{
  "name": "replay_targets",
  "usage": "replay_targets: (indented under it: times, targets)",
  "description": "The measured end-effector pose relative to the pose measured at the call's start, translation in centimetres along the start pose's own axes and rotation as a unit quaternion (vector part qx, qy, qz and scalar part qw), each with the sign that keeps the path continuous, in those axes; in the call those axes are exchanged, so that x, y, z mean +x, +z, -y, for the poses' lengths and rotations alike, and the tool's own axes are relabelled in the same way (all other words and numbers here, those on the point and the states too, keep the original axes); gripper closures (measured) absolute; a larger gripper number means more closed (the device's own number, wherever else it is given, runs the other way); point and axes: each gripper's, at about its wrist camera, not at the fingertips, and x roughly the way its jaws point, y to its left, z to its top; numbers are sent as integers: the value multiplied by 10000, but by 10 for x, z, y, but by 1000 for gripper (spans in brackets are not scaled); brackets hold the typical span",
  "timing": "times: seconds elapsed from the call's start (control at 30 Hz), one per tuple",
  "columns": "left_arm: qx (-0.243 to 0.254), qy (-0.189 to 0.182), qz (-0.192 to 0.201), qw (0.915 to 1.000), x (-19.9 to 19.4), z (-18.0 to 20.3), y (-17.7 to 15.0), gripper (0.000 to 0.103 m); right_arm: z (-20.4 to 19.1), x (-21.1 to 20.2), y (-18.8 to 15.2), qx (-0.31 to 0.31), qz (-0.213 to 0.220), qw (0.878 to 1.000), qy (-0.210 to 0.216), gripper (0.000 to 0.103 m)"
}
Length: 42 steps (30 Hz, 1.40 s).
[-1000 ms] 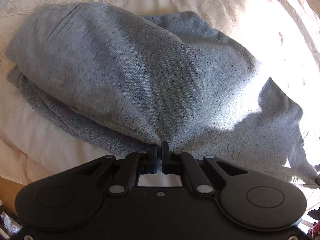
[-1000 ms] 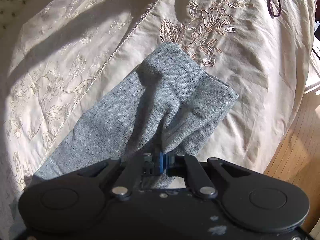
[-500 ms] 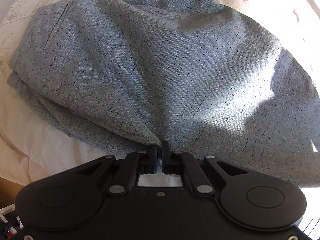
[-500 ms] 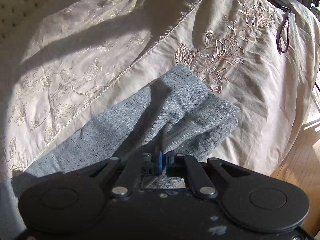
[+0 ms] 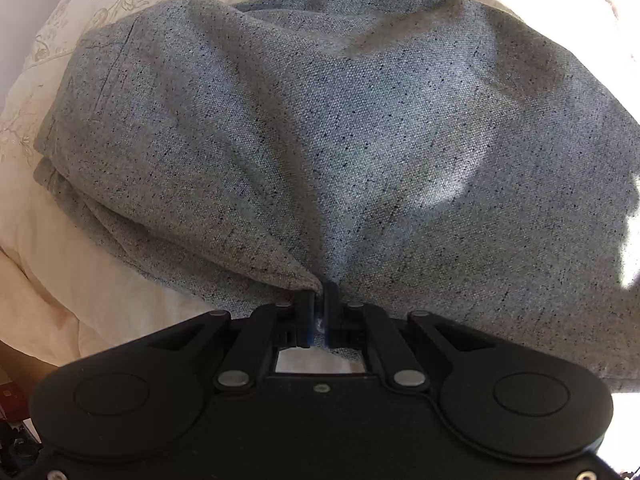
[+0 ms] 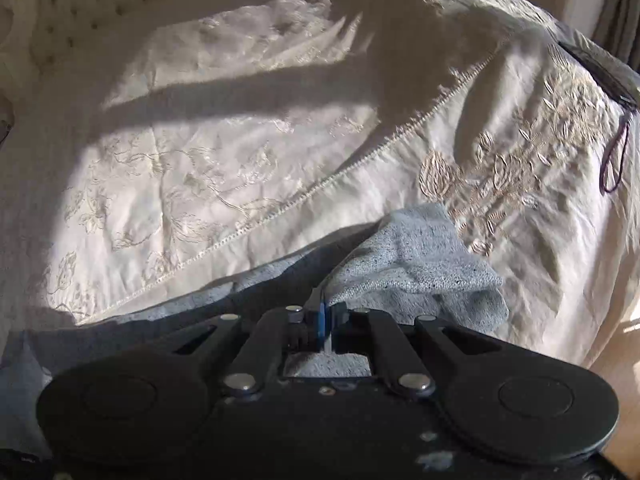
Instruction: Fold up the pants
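Grey-blue speckled pants (image 5: 320,128) fill most of the left wrist view, lying in layers on a cream bedspread. My left gripper (image 5: 319,292) is shut on a pinched fold at the near edge of the cloth. In the right wrist view the leg end of the pants (image 6: 420,264) hangs lifted above the bed, folded over itself. My right gripper (image 6: 325,306) is shut on that cloth, which runs off to the lower left in shadow.
An embroidered cream bedspread (image 6: 240,160) covers the bed, with a tufted headboard (image 6: 80,20) at the top left. A dark cord loop (image 6: 614,160) lies at the right edge. Wooden floor (image 6: 616,364) shows at the lower right.
The left gripper came closer over the pants, which now fill its view. The right gripper rose and tilted up with the leg end, bringing more of the bed and headboard into sight.
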Motion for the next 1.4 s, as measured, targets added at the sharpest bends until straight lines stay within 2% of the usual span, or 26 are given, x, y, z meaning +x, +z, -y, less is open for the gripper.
replay_targets:
  times: [0.07, 0.1, 0.13, 0.17, 0.27, 0.3, 0.37, 0.4, 0.47, 0.53, 0.6, 0.67, 0.7, 0.73, 0.83, 0.9, 0.93, 1.0, 1.13, 1.2, 1.27, 1.3, 1.37, 1.4]
  targets:
    - [33, 32, -20, 10000, 0, 4, 0, 98, -19, -35, 9, -390, 608, 9962, 478, 99]
    - [42, 46, -30, 10000, 0, 6, 0, 98, -24, -46, 10, -493, 784, 9943, 527, 99]
    - [55, 65, -40, 10000, 0, 9, 1, 98, -24, -49, 9, -473, 770, 9950, 427, 99]
    - [70, 83, -47, 9999, 0, 11, 1, 98, -18, -44, 5, -392, 653, 9967, 295, 99]
    - [117, 120, -48, 9998, -1, 17, -1, 98, 18, -5, -18, 19, -157, 9995, -290, 99]
    - [127, 123, -44, 9998, -1, 19, -1, 98, 37, 18, -32, 126, -667, 9964, -503, 99]
    - [137, 103, -40, 9998, 1, 20, 3, 98, 63, 48, -56, 382, -1318, 9879, -721, 99]
    - [133, 96, -37, 9999, 1, 22, 3, 98, 79, 59, -70, 768, -1576, 9825, -623, 99]
    - [115, 73, -39, 9999, 0, 21, 3, 98, 97, 63, -79, 1333, -1711, 9748, -528, 99]
    - [85, 43, -35, 9999, -1, 21, 3, 98, 97, 50, -75, 1570, -1468, 9749, -586, 99]
    - [108, 37, -18, 9999, 0, 20, 2, 97, 65, 25, -58, 993, -871, 9890, -669, 99]
    - [150, 52, 5, 9999, 0, 19, 0, 98, 11, 3, -42, -323, -150, 9977, -574, 98]
    - [165, 55, 13, 9998, 0, 21, 0, 97, -22, -5, -38, -1108, 129, 9934, -266, 98]
    - [182, 61, 23, 9998, -1, 21, -2, 98, -49, -11, -37, -1702, 234, 9850, 142, 98]
    - [209, 50, 11, 9998, 0, 24, -3, 98, -108, -16, -53, -2634, 33, 9566, 1242, 98]
    - [172, 1, -6, 9999, 0, 23, -3, 98, -130, -12, -70, -3007, -169, 9428, 1428, 99]
    - [145, -45, -11, 9999, 0, 21, -2, 98, -132, -9, -75, -3016, -257, 9426, 1411, 99]
    - [125, -117, -11, 9999, 0, 17, -2, 97, -127, 2, -82, -2865, -513, 9491, 1202, 99]
    - [172, -150, 7, 9997, 5, 6, -1, 97, -69, 23, -73, -2252, -745, 9710, 280, 99]
    - [197, -138, 25, 9997, 6, 7, -2, 97, -18, 37, -64, -1544, -859, 9835, -386, 99]
    - [251, -123, 51, 9996, 8, 8, -5, 97, 34, 47, -59, -681, -1015, 9890, -827, 98]
    - [280, -123, 62, 9995, 8, 9, -6, 97, 61, 52, -59, -174, -1178, 9894, -828, 96]
    - [329, -109, 76, 9994, 8, 9, -7, 97, 96, 62, -62, 652, -1490, 9847, -634, 69]
    - [341, -99, 77, 9993, 7, 11, -8, 97, 106, 64, -64, 874, -1567, 9823, -536, 69]
